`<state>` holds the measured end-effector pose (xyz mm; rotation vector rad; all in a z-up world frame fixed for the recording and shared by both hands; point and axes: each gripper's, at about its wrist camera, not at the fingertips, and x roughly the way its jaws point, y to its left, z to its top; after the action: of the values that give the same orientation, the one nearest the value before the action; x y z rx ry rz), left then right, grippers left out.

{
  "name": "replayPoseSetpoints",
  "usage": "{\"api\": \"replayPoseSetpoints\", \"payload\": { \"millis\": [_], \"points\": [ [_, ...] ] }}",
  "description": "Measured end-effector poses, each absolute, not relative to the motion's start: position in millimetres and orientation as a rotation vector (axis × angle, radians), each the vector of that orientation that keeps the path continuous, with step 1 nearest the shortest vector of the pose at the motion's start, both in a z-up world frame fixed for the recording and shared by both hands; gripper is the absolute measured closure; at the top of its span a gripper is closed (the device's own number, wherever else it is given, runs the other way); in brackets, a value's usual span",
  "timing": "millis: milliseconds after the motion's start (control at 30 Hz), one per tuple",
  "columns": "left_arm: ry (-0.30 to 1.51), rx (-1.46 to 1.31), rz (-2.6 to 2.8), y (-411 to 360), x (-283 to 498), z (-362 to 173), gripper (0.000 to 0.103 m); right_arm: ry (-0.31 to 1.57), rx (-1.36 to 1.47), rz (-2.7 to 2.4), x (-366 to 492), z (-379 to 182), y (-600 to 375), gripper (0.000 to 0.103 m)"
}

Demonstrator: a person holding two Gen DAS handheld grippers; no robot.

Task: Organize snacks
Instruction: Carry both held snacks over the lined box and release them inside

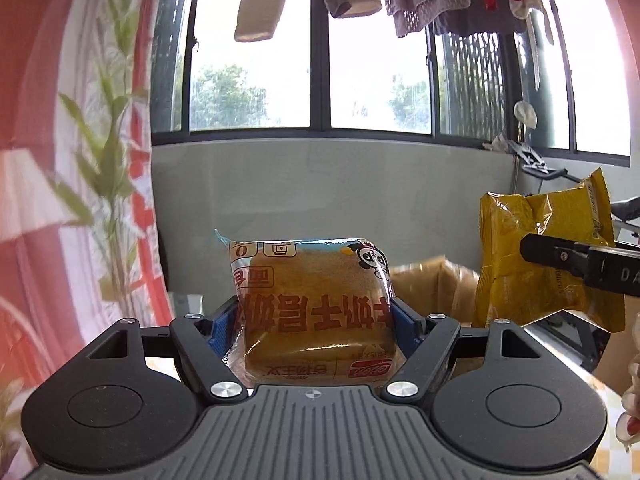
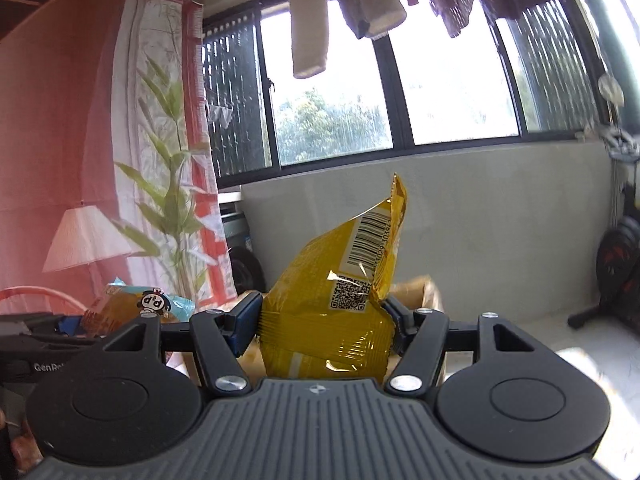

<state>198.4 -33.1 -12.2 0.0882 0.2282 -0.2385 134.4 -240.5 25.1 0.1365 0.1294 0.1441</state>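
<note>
My left gripper (image 1: 316, 316) is shut on a clear-wrapped brown bread snack (image 1: 312, 304) with red characters and a panda print, held up in the air. My right gripper (image 2: 320, 320) is shut on a crinkled yellow snack bag (image 2: 332, 304) with a barcode and QR code, also held up. In the left wrist view the yellow bag (image 1: 532, 260) hangs at the right, clamped by the right gripper's black fingers (image 1: 560, 258). In the right wrist view the bread snack (image 2: 136, 306) shows at the lower left. An open cardboard box (image 1: 436, 284) lies just beyond and below both snacks.
The box's rim also shows behind the yellow bag (image 2: 424, 292). A grey half wall (image 1: 332, 200) under wide windows lies ahead, with laundry hanging above. A red and white curtain with bamboo print (image 1: 100, 160) is at the left. Exercise gear (image 2: 616, 272) stands at the right.
</note>
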Motion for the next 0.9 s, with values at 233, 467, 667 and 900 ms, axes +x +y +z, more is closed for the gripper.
{"api": "replayPoseSetpoints", "payload": {
  "millis": [233, 467, 667, 900],
  "points": [
    [0.237, 0.135, -0.215, -62, 284, -3, 0.025, 0.129, -0.019, 0.098, 210, 20, -231, 0.039],
    [0.371, 0.257, -0.166, -95, 339, -29, 0.024, 0.35, 0.084, 0.077, 269, -14, -243, 0.038],
    [0.527, 0.187, -0.224, -89, 361, -51, 0.016, 0.405, 0.161, 0.057, 270, -29, -256, 0.034],
    [0.465, 0.199, -0.207, -63, 336, -30, 0.016, 0.397, 0.207, 0.041, 242, -23, -271, 0.023]
  ]
}}
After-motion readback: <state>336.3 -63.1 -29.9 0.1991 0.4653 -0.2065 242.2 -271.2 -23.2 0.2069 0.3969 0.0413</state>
